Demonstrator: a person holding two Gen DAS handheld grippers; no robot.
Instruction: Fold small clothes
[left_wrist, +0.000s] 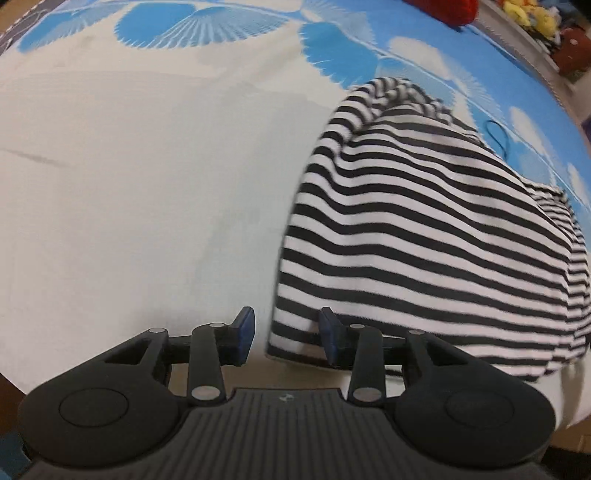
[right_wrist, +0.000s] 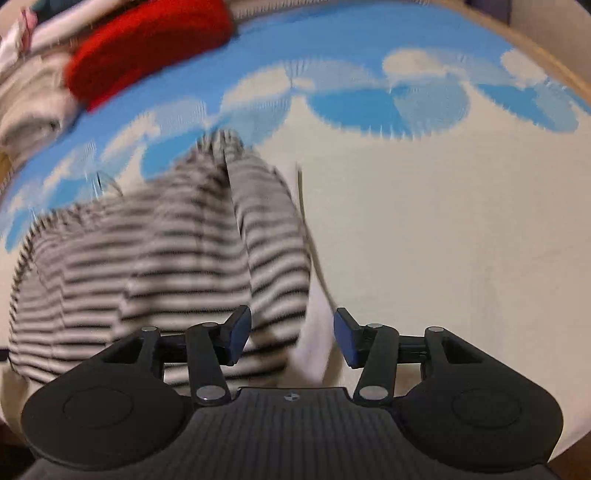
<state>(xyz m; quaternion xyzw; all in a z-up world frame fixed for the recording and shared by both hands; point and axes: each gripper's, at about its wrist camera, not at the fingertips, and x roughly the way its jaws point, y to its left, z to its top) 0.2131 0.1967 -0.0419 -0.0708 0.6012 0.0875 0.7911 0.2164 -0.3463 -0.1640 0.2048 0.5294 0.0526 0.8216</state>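
A black-and-white striped garment (left_wrist: 424, 229) lies bunched on the bed, at the right in the left wrist view. My left gripper (left_wrist: 288, 336) is open, its jaws straddling the garment's near left corner. In the right wrist view the same striped garment (right_wrist: 155, 266) is blurred, at the left and centre. My right gripper (right_wrist: 291, 339) is open, with the garment's right edge and a white fold lying between its jaws.
The bed cover (left_wrist: 129, 184) is cream with blue leaf shapes toward the far side. A red item (right_wrist: 147, 48) and folded pale cloths (right_wrist: 29, 110) sit at the far left. Stuffed toys (left_wrist: 532, 18) lie beyond the bed's far right edge.
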